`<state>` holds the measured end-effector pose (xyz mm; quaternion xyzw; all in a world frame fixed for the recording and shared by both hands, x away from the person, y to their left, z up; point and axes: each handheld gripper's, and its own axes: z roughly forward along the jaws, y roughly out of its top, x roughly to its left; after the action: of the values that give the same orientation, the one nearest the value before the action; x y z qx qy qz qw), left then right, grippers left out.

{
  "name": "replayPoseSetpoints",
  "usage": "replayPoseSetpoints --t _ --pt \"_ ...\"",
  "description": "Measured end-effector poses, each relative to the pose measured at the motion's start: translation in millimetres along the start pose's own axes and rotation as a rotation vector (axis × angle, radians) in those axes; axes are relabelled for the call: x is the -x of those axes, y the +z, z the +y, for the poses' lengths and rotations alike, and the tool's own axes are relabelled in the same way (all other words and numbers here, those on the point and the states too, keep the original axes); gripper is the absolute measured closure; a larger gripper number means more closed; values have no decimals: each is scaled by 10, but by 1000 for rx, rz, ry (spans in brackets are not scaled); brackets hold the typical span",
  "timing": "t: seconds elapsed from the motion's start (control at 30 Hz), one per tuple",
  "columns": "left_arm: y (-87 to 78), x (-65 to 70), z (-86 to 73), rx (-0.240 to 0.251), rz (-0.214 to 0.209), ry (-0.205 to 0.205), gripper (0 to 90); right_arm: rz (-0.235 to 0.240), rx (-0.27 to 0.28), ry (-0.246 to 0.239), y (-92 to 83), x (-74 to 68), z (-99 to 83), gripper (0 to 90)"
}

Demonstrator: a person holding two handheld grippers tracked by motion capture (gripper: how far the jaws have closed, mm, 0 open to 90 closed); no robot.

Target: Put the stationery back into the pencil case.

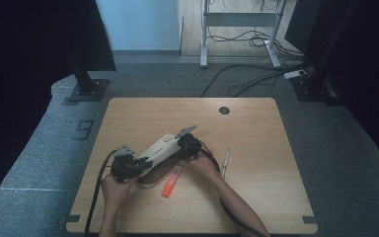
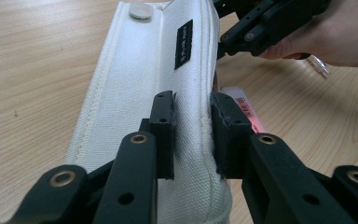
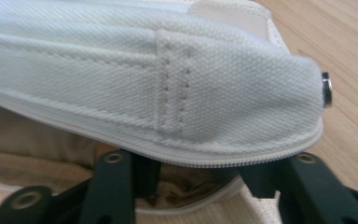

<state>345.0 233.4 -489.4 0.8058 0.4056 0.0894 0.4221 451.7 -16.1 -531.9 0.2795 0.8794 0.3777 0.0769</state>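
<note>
we clamp our left gripper (image 2: 192, 135) on the white canvas pencil case (image 2: 158, 93), our right gripper (image 3: 200, 179) parted at its two o'clock end.

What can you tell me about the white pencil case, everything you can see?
The white pencil case is woven canvas with stitched seams, a zip round its edge, a small black label, a snap button and a tan lining. It lies slantwise on the wooden table, its lid lifted open. The left tool pinches one end of the lid; the right tool is at the other end, under the lid's edge. An orange highlighter lies beside it.
</note>
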Motion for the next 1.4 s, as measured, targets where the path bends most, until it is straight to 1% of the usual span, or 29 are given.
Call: replayPoseSetpoints --t 0.1,0.17,0.27,0.33,0.53,0.67,0.73,0.83,1.0,1.1,1.2,1.3,1.4 --pt "-1 -2 0 2 1 0 717 7 -15 -14 -21 -13 -6 473" --pt "1 -3 -2 2 1 0 716 7 -15 -24 -37 -18 -12 458" --pt "2 -4 -3 2 2 2 716 7 -16 -23 -81 -34 -17 439" --pt "1 -4 -3 2 2 1 717 6 -16 -32 -115 -35 -22 432" --pt "1 -2 -4 3 4 3 717 -6 -17 -32 -210 -20 -59 416" --pt "2 0 -4 2 4 5 717 -16 -21 -32 -261 -2 -99 376" --pt "2 0 -4 2 4 5 716 -24 -15 -38 -298 11 -119 355" --pt "2 1 -4 2 4 4 715 -29 -11 -33 -349 26 -141 322" --pt "3 3 -4 2 4 5 714 -45 -15 -27 -466 51 -183 303" --pt "2 6 -4 1 5 5 714 -53 -11 -24 -542 86 -211 303" --pt "2 7 -3 1 6 5 714 -72 -12 -17 -612 136 -251 299" --pt "3 6 -3 0 4 5 712 -91 -15 -3 -672 213 -302 293" --pt "1 4 -2 0 3 4 711 -117 -24 19 -727 320 -378 282"
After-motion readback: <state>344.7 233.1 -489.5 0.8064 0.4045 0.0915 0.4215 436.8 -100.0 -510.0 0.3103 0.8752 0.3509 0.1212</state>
